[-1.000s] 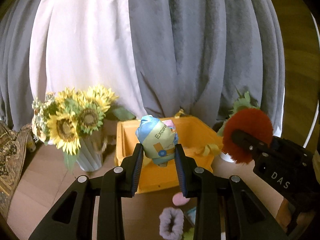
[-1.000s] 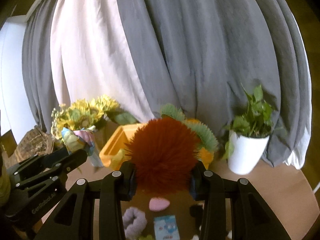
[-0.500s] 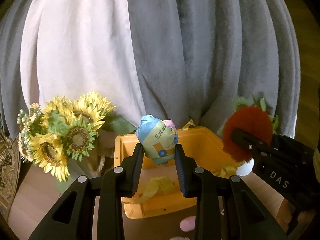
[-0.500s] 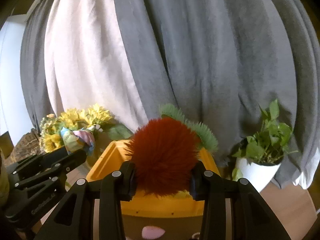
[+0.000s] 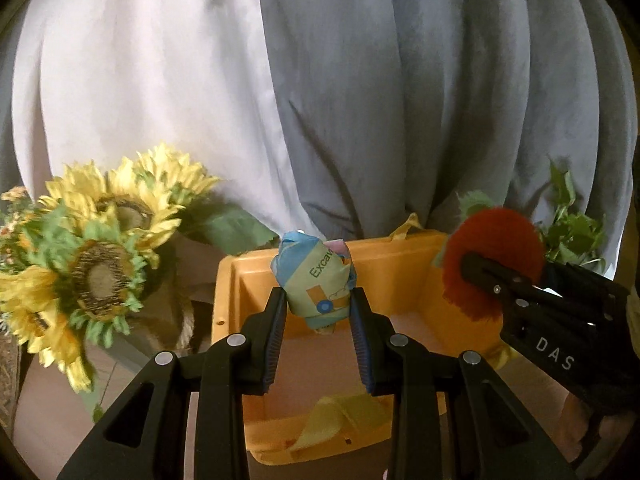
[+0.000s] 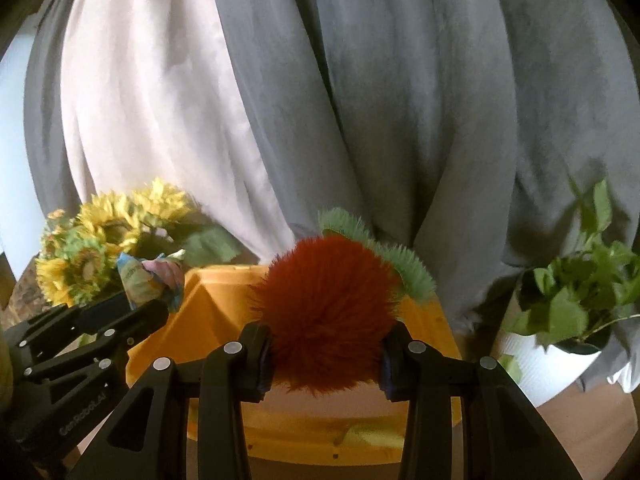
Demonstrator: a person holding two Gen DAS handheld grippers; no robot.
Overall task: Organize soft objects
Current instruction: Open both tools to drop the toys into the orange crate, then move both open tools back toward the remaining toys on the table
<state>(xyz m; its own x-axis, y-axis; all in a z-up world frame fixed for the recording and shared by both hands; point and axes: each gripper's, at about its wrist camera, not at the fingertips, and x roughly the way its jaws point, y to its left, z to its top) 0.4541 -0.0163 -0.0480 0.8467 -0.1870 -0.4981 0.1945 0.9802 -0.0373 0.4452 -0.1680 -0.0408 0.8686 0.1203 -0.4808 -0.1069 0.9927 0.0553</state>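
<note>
My left gripper (image 5: 318, 314) is shut on a crumpled blue-green printed cloth bundle (image 5: 316, 286), held over the near half of the orange bin (image 5: 384, 264). My right gripper (image 6: 326, 354) is shut on a fluffy red pompom (image 6: 326, 314) with a green fringe (image 6: 404, 266), above the orange bin (image 6: 212, 312). In the left wrist view the right gripper (image 5: 476, 272) and red pompom (image 5: 496, 240) hang over the bin's right side. In the right wrist view the left gripper (image 6: 140, 306) with the cloth bundle (image 6: 148, 276) is at the left. A yellow cloth (image 5: 336, 420) lies inside the bin.
A sunflower bouquet in a vase (image 5: 92, 256) stands left of the bin. A potted green plant in a white pot (image 6: 560, 344) stands to its right. Grey and white curtains (image 5: 360, 100) hang close behind. The wooden tabletop (image 6: 592, 424) shows around the bin.
Both grippers have moved forward with their loads, from in front of the bin to above it. The loose items on the table have dropped out of view.
</note>
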